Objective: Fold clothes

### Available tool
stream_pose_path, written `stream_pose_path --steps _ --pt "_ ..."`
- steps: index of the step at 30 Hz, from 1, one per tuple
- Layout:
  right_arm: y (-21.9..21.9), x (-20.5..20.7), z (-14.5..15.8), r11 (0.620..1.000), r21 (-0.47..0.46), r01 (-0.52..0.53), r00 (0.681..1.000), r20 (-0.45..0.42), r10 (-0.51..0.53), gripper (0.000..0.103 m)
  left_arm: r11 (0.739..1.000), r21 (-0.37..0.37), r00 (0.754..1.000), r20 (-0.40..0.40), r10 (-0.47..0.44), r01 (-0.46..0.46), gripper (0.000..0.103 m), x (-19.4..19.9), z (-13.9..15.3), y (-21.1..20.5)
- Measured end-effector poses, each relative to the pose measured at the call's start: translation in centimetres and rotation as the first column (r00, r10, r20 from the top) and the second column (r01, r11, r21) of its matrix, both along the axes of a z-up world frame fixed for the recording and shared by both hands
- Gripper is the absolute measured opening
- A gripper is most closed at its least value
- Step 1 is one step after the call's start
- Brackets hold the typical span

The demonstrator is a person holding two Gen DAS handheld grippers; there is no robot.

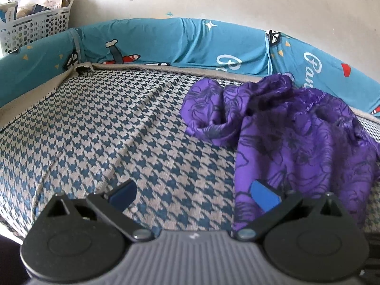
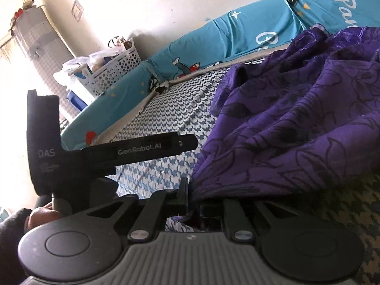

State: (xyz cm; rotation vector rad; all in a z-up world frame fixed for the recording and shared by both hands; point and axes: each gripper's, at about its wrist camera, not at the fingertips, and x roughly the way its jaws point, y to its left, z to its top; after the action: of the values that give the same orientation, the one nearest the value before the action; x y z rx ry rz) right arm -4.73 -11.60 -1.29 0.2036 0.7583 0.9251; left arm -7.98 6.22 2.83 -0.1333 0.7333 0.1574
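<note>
Left gripper [image 1: 193, 196]: jaws spread wide, nothing between them. Left blue pad [image 1: 123, 193] over bare houndstooth mat [image 1: 95, 128]; right blue pad over near edge of purple garment [image 1: 296, 142], contact with cloth not certain.

Right gripper [image 2: 190, 200]: jaws closed almost fully, pinching near hem of purple garment [image 2: 296, 118]; cloth fans up and away from pinch point.

Seen from right wrist camera, black body of other gripper crossing left of frame, lettered "DAS" on its upright part and "GenRobot.AI" along its arm. Part of a hand [image 2: 44, 216] and a dark sleeve at lower left, at that gripper's handle.

Teal padded bumper [image 1: 154, 40] running round far edge of mat, printed with cartoon figures, stars and white script; only "Pan" and part of a second word legible.

Garment: dark floral outline print on purple, lying crumpled on right half of mat, far end bunched against bumper. Long axis running roughly from near edge of mat toward bumper; a rolled fold bulging off to left at far end. Which end is top or bottom: cannot tell.

White perforated basket [image 1: 35, 26] beyond bumper's left corner, full of bags.
</note>
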Motion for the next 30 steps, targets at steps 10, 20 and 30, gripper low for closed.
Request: stream_pose_path --steps 10,20,30 --pt "-0.6 -1.3 0.2 0.995 -0.092 -0.047 0.998 0.045 0.052 0.019 1.0 0.003 1.0 0.008 -0.014 0.014 0.103 0.0 0.0 -0.6" --pt "-6.8 -1.4 0.4 0.967 -0.144 0.211 0.976 0.089 -0.199 0.02 0.997 0.017 0.997 0.033 -0.074 0.073 0.103 0.6 0.2 -3.0" --pt "-15.7 1.7 0.9 0.798 -0.243 0.552 0.834 0.155 -0.53 0.02 0.952 0.135 0.958 0.048 -0.282 0.273 0.103 -2.8 0.8 -6.8"
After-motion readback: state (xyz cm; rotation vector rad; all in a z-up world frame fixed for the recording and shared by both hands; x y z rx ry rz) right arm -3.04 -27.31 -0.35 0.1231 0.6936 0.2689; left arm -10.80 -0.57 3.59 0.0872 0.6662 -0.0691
